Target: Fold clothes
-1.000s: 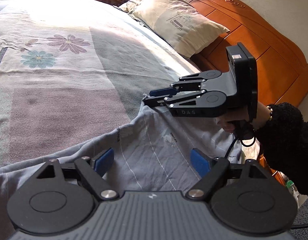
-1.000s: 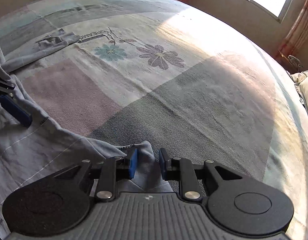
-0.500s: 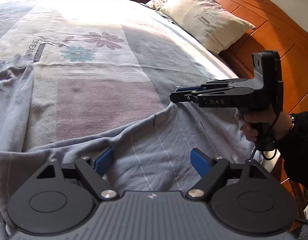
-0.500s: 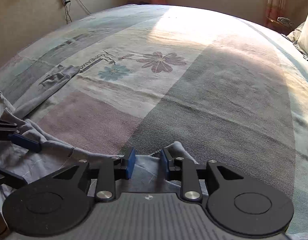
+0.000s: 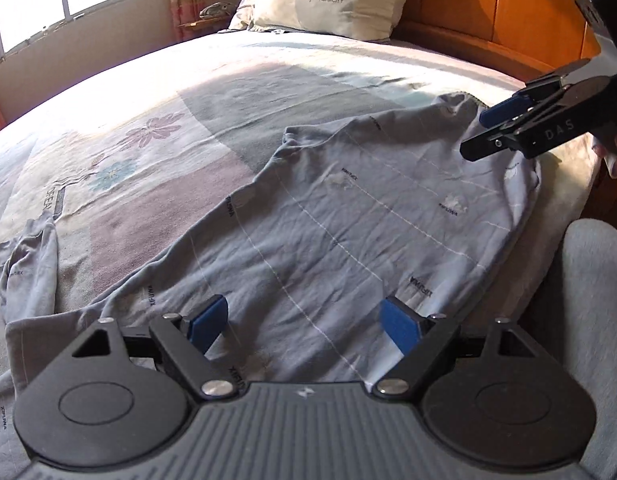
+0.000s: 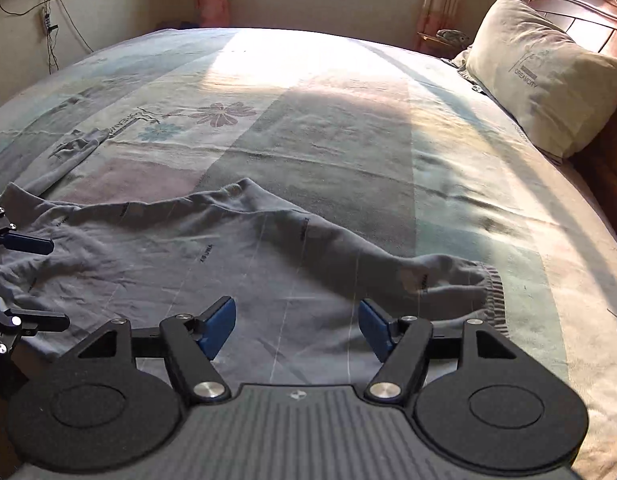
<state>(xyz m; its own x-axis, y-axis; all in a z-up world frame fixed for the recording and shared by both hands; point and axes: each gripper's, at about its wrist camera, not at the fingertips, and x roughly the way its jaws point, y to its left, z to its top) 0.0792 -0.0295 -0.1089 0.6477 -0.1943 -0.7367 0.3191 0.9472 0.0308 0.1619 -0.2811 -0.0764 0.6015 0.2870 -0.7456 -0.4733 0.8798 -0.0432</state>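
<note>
The grey shirt [image 5: 348, 216] is spread out wrinkly on the bed [image 6: 348, 92], near the edge, pillow [image 6: 544, 72] up by the headboard. Left claw [image 5: 304, 322] hangs wide over it, gripping nothing. Right claw [image 6: 296, 326] is opening, nothing pinched between the pads.

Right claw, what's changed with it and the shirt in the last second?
The right claw let go of the shirt edge it was pinching; its jaws are opening with nothing clamped, and the shirt now lies spread on the bed. The left claw stayed open.
</note>
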